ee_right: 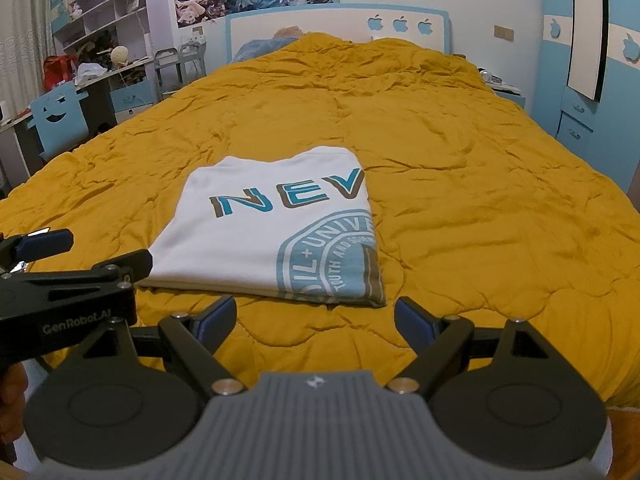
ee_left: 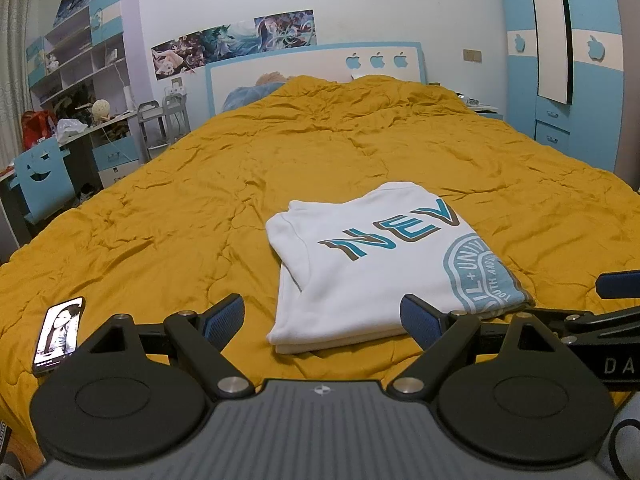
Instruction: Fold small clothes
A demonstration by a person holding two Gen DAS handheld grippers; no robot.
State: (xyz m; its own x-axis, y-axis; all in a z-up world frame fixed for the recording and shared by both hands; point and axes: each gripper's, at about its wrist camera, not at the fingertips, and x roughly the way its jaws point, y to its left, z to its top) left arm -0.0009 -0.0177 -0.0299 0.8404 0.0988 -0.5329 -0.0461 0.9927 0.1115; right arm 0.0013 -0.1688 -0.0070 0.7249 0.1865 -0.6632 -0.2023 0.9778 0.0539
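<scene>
The white printed T-shirt [ee_right: 260, 232] is lying folded into a compact rectangle on the mustard-yellow quilt [ee_right: 460, 184] of the bed, toward its near end and roughly central — the teal "NEV" lettering and part of a round teal seal are facing up, cut off by the fold on the right. Stacked layers are showing at its near edge in the left wrist view, so the side folds and at least one lengthwise fold are looking finished.

The left tool [ee_left: 322, 320] is hovering just short of the shirt's near edge, jaws spread wide and gripping nothing. The right tool [ee_right: 316, 316] is sitting near the shirt's near right corner, likewise wide apart and empty; neither is touching the cloth.

Judging by this, the garment is essentially done. What is remaining is probably a last tidy of the slightly uneven near left edge, or moving on to another garment — though no other clothes are showing on the bed. A phone [ee_left: 60, 334] is lying with its screen lit at the near left, well apart from the shirt.
</scene>
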